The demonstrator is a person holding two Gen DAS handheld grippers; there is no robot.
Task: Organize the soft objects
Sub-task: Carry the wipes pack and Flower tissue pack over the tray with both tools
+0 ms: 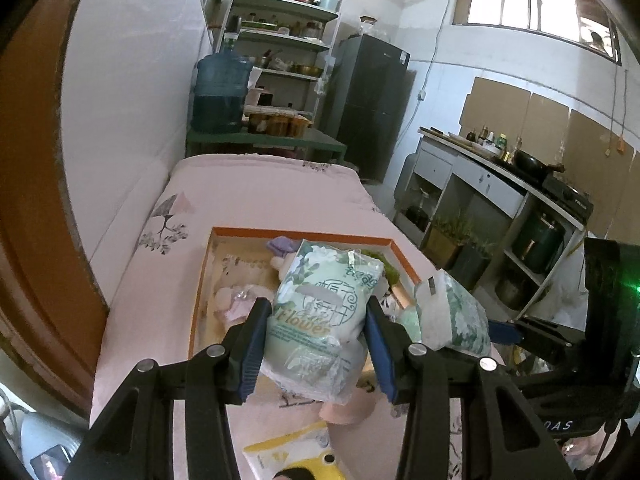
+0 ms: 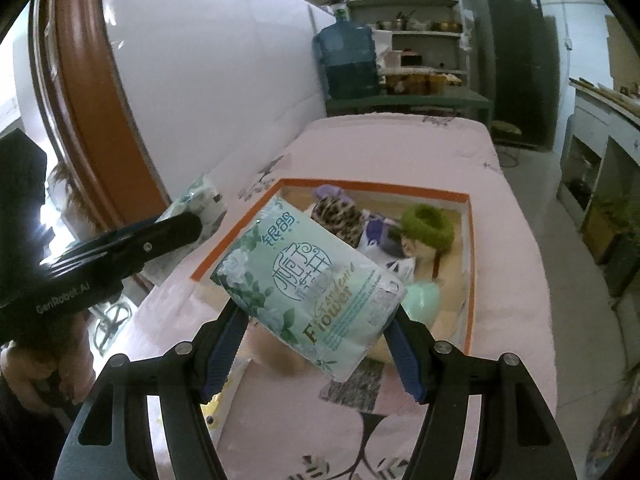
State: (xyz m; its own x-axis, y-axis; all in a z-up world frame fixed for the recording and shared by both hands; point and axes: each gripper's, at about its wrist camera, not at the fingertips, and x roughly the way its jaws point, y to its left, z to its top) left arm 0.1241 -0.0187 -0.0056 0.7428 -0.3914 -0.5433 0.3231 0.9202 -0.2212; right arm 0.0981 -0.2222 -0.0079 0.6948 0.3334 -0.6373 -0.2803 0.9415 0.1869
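Over the pink bed, both tongs grip tissue packs.

Both grippers are raised side by side, pointing forward and slightly down. The left gripper has its blue-padded fingers pressed against a tissue pack. The right gripper likewise clamps a second tissue pack, tilted between its fingers.

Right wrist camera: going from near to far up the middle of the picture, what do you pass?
Right gripper → green tissue pack clamped in it → orange-rimmed box holding a leopard-print item and a green fuzzy ring → bare pink bedcover → blue water jug.
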